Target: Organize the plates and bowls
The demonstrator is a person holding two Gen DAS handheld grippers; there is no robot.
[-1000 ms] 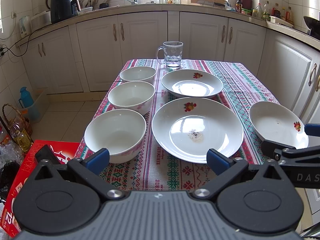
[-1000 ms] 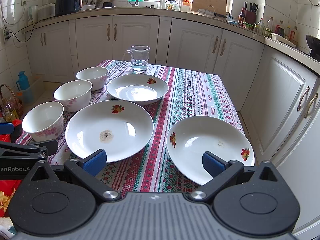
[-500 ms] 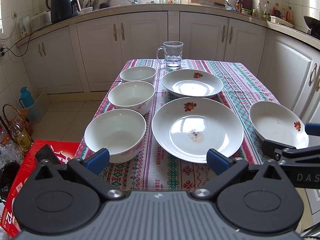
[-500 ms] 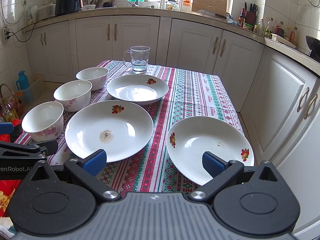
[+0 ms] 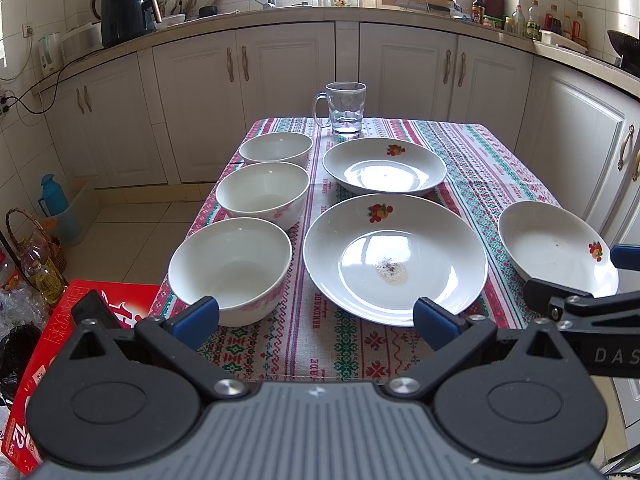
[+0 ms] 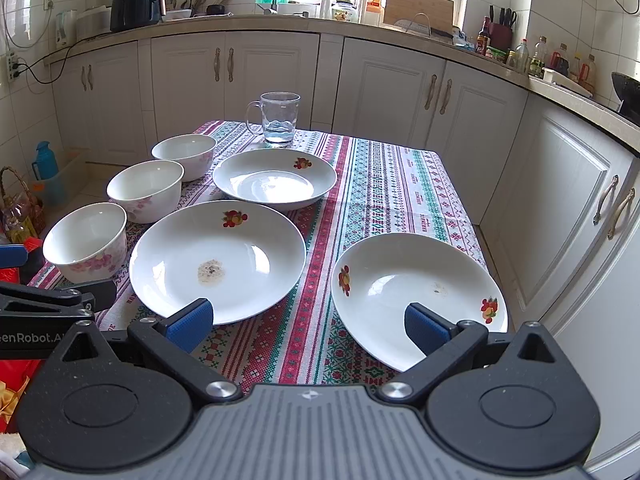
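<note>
The near plate [image 6: 416,292] lay just ahead of your right hand-held gripper [image 6: 306,322], overhanging the bench [image 6: 400,184] edge; both hand-held grippers, the left [image 5: 316,320] too, gaped empty. A clumsy nudge risked tipping it off.

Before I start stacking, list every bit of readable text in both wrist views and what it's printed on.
"DAS": on the right hand-held gripper, cut off at the frame edge.
"enRobot.A": on the left hand-held gripper, cut off at both ends.
"12": on the red carton beside the table.
"HANDMADE": woven into the tablecloth.
Other tablecloth lettering, the carton's large characters and the counter bottles' labels: too blurred to read.
</note>
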